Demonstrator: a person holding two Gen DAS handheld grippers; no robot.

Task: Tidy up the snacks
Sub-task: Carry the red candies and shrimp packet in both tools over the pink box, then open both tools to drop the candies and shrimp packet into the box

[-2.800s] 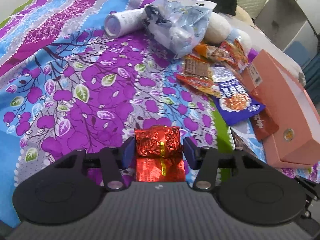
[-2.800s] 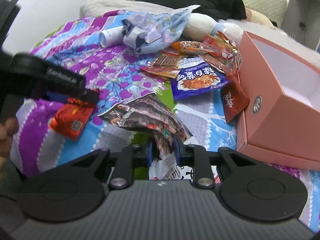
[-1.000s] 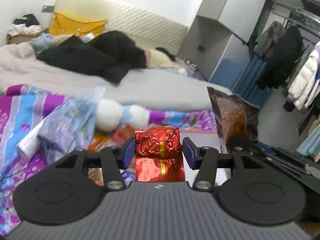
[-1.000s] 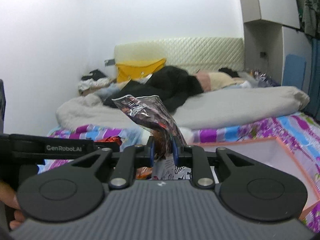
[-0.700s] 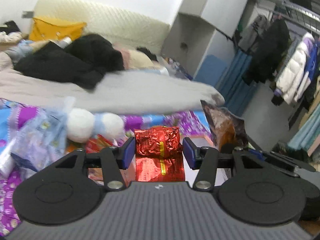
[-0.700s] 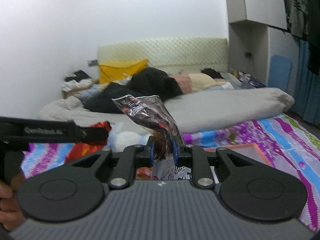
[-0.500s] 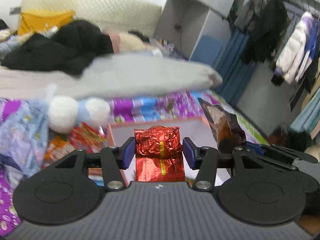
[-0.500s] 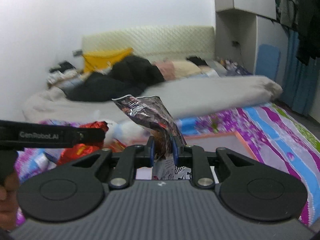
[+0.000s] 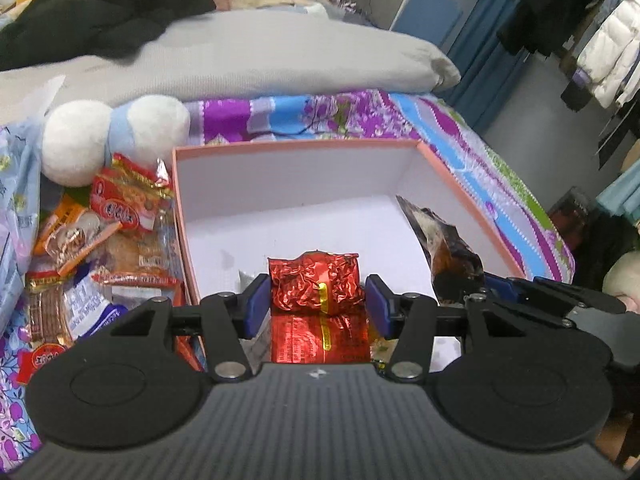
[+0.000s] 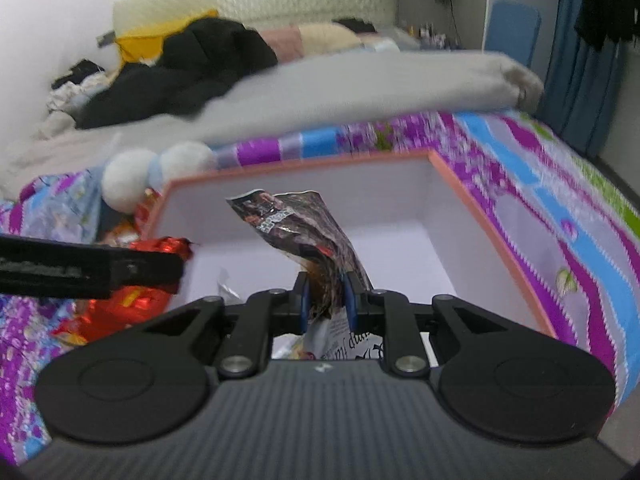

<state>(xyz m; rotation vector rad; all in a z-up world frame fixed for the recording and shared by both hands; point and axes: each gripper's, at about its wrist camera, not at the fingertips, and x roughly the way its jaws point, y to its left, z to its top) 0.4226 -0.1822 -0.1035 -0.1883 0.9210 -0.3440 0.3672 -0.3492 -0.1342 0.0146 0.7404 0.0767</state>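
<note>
Both grippers are over the pink box (image 9: 468, 184) now, pointing down into its white interior. The left gripper (image 9: 316, 300) has its blue pads pinching a crinkled red foil packet (image 9: 314, 286), the packet sitting squarely between the fingers and hanging above the near part of the box floor. Over on the right, the right gripper (image 10: 324, 300) has its jaws pressed close together on a dark printed snack bag (image 10: 296, 224), which sticks up and leans away to the left from the pads, its top edge standing against the far inner wall in the right wrist view. From the left wrist camera that same dark bag shows at the box's right side, just inside the right wall, with the right gripper's black frame reaching in from the right edge of the picture. From the right wrist camera the left gripper's black finger comes in from the left with the red foil packet at its tip, right at the box's left wall. The box rests on a purple-and-blue floral bedspread (image 9: 360, 112). Heaped against its left wall lies a pile of loose snack packets (image 9: 120, 232), red, orange and clear wrappers, and behind them a white and pale-blue plush toy (image 9: 116, 136). Along the far edge of the bedspread lies a grey quilt (image 9: 260, 52), dark clothes piled behind it.
</note>
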